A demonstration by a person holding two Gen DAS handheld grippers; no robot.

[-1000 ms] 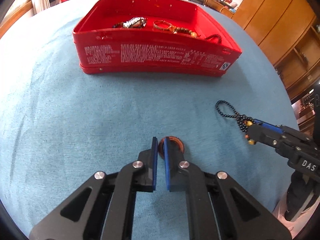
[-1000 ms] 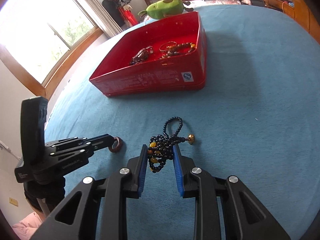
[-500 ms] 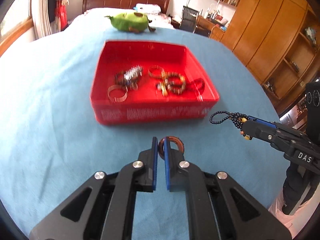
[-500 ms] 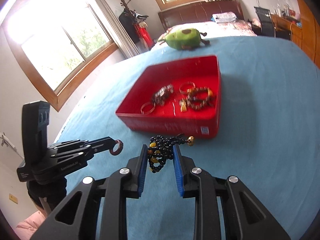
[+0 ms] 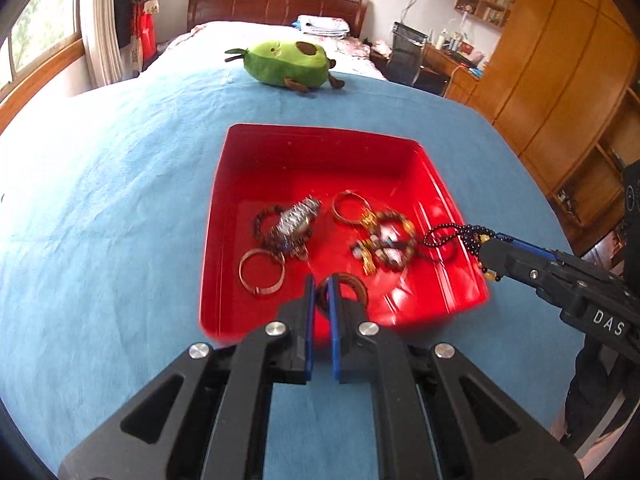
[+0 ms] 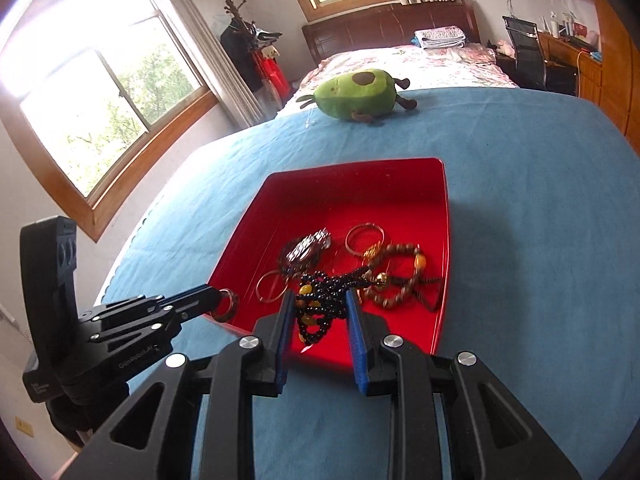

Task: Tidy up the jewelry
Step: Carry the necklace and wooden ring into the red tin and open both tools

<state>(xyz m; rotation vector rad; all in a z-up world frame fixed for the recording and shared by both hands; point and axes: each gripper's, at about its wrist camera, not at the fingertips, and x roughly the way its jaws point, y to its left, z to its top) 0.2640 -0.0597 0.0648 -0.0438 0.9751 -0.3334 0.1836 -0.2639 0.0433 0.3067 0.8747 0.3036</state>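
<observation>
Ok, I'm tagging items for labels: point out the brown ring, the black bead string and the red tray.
brown ring (image 5: 352, 283), left wrist view, its top arc.
black bead string (image 6: 320, 300), right wrist view, the bunched beads.
red tray (image 5: 320, 132), left wrist view, far rim.

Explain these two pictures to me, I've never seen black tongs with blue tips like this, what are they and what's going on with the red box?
Those tongs are hand-held grabbing tools; a person holds one in each hand, and each carries a camera looking along its two fingers. So one picture is taken from the left tool, the other from the right tool, and each tool also shows at the side of the other's picture.

Below them, a red tray sits on a blue cloth. In it lie bracelets, a watch and a metal bangle. A green plush toy lies farther back.

The left tool grips a brown ring. The right tool grips a string of dark beads. Both are over the tray's near edge.
</observation>
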